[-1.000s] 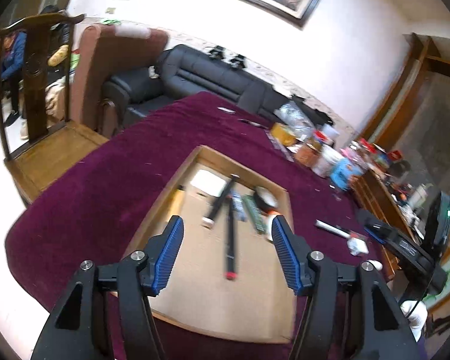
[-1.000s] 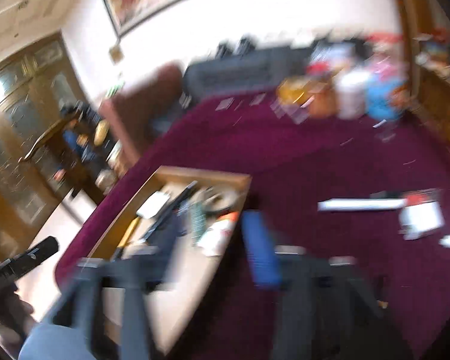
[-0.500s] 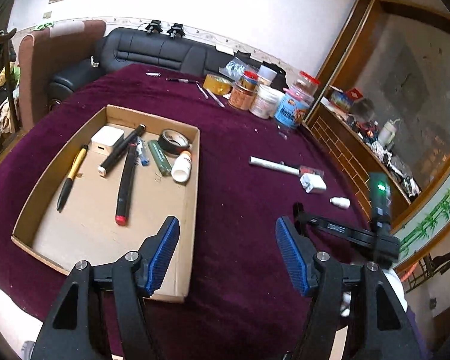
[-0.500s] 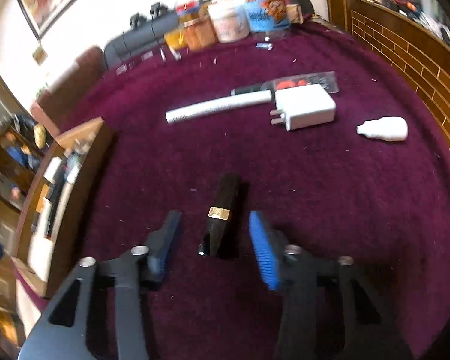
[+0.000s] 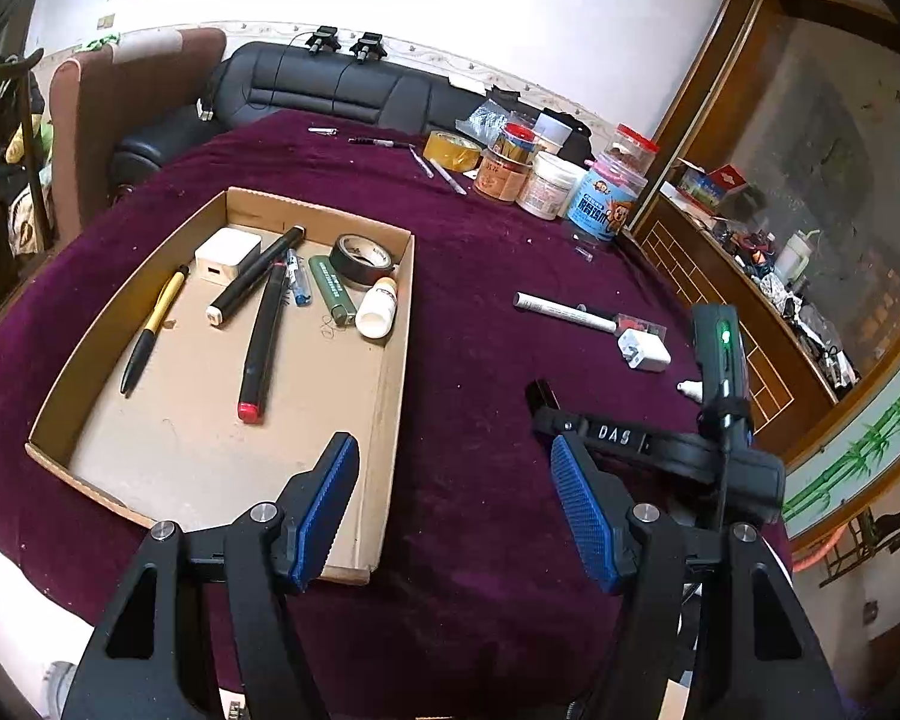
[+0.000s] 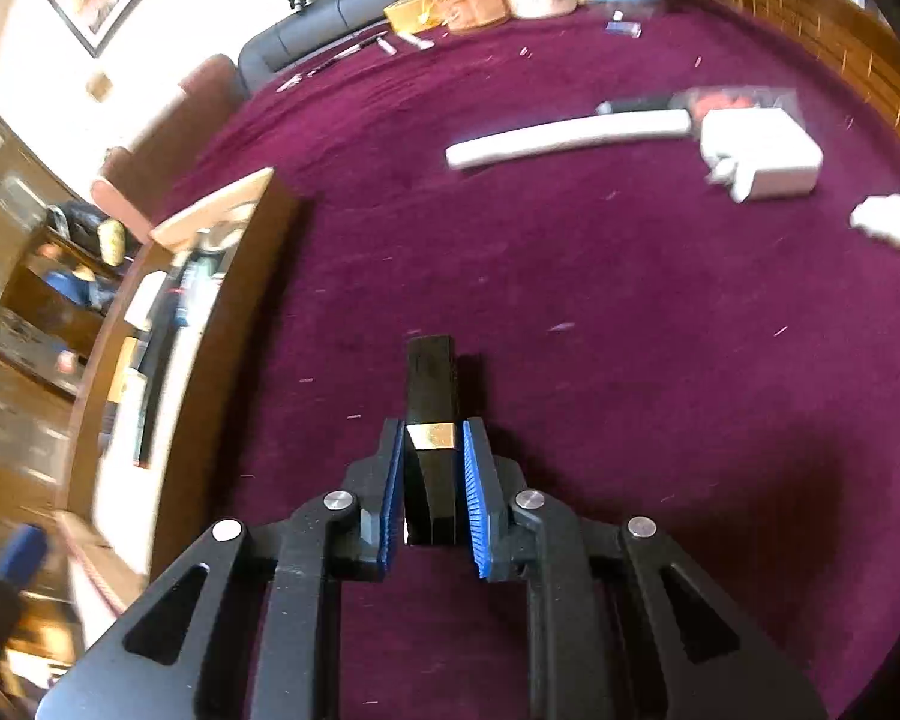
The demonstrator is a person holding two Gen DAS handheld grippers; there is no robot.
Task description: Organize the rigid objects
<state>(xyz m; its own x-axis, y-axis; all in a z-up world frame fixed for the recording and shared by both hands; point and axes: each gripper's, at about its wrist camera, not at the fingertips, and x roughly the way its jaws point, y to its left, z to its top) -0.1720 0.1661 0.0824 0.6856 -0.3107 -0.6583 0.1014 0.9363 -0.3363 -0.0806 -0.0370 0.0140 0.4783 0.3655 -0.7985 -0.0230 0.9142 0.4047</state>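
R gripper point(image 6: 431, 483) jaws closing on a black bar w/ gold band point(image 6: 429, 396) lying on the maroon tablecloth point(image 6: 630, 330), blue pads at both its sides, just R of the cardboard tray point(image 5: 390, 384). L gripper point(image 5: 453, 510) hangs open, nothing btwn its pads, over the tray's near R corner. Tray holds pens, white charger, tape roll point(image 5: 361, 258), small white bottle; white marker point(image 6: 570, 138) and white adapter point(image 6: 762, 156) sit farther off on the cloth.

Left wrist view: white letters "DAS" read on the black body of the right gripper point(image 5: 615, 435). The blue jar point(image 5: 605, 204) on the worktop carried printed characters and a cartoon figure, not legible. The green bar point(image 5: 332, 290) in the cardboard tray point(image 5: 390, 372) bore white lettering, too small to read. Right wrist view: nothing readable.
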